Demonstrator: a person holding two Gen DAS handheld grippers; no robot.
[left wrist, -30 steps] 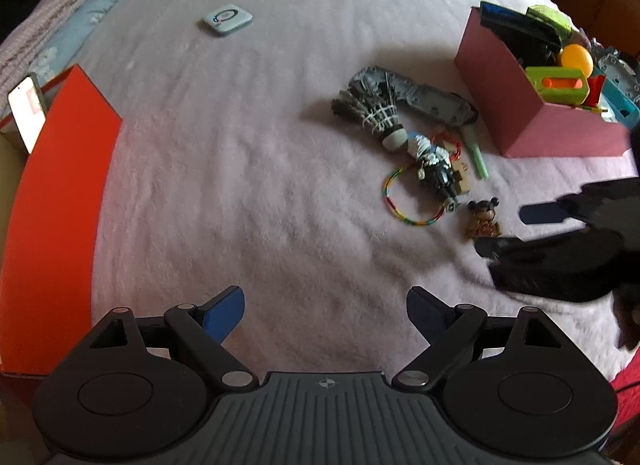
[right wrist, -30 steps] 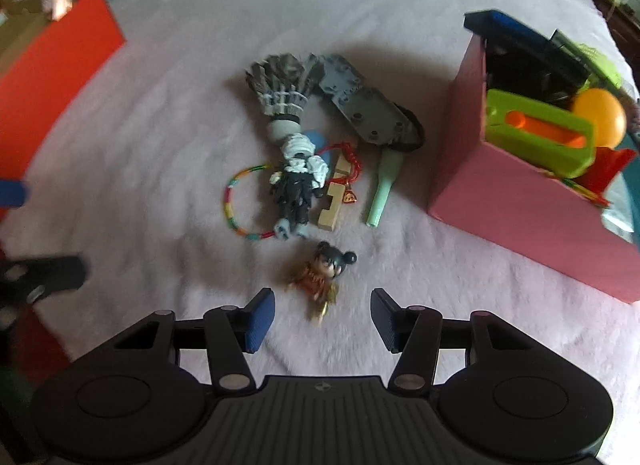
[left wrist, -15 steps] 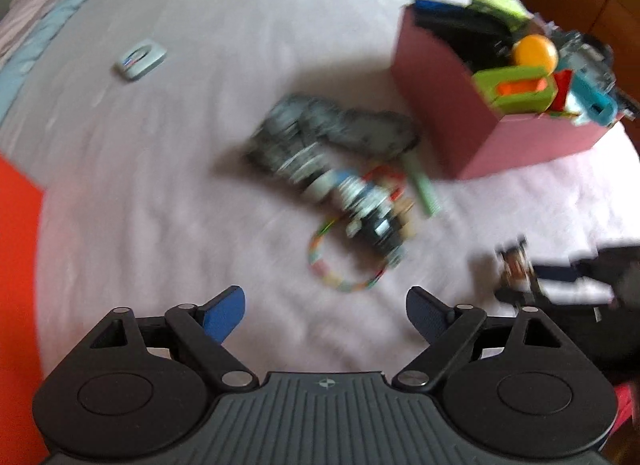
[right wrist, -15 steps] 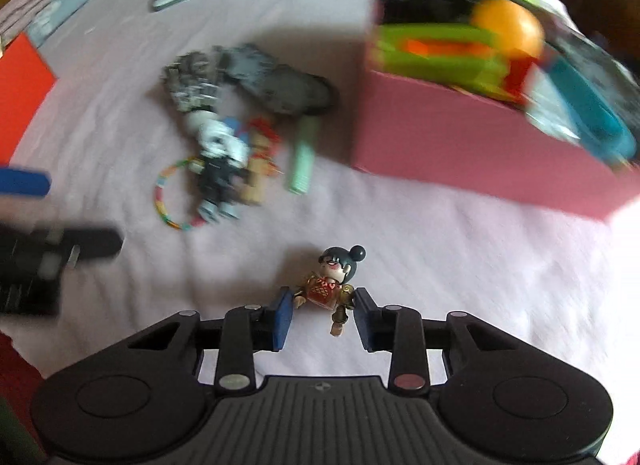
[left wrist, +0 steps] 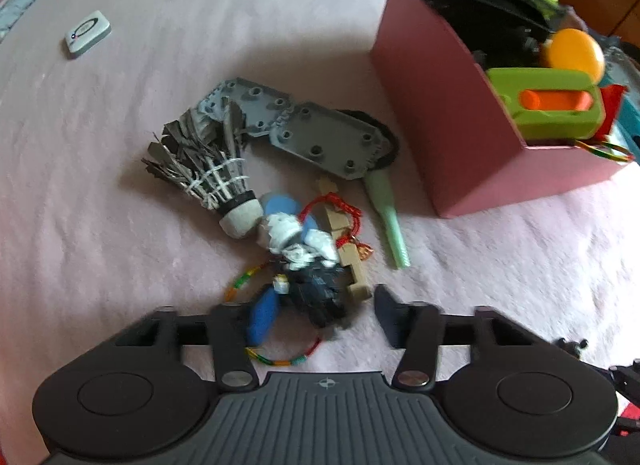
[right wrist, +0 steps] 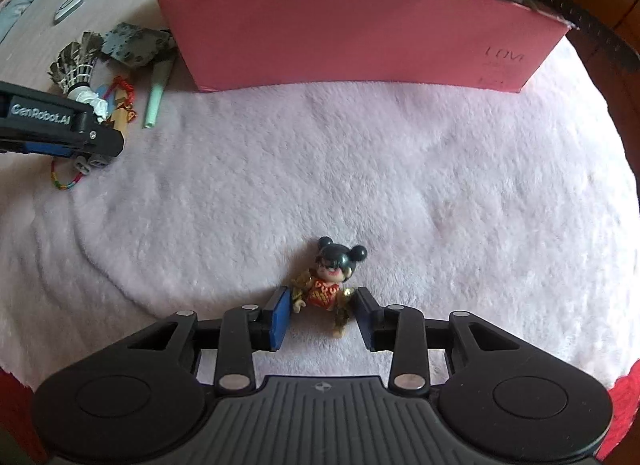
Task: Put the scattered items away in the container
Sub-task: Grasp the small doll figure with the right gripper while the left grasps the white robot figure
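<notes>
Gripping the doll low in frame, your right gripper has jaws narrowed around it; left gripper gapes over the dark figure, pink box upper right.

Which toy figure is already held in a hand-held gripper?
The bun-haired red doll, between the right hand-held gripper fingers; the white-haired dark figure lies in the pile.

A broad stretch of bare pink bedspread lies open between the doll figure and the pink box, whose near wall stands across the way. Toys crowd the box to its rim. To the left, the shuttlecock, grey plate and green stick lie tightly clustered.
</notes>
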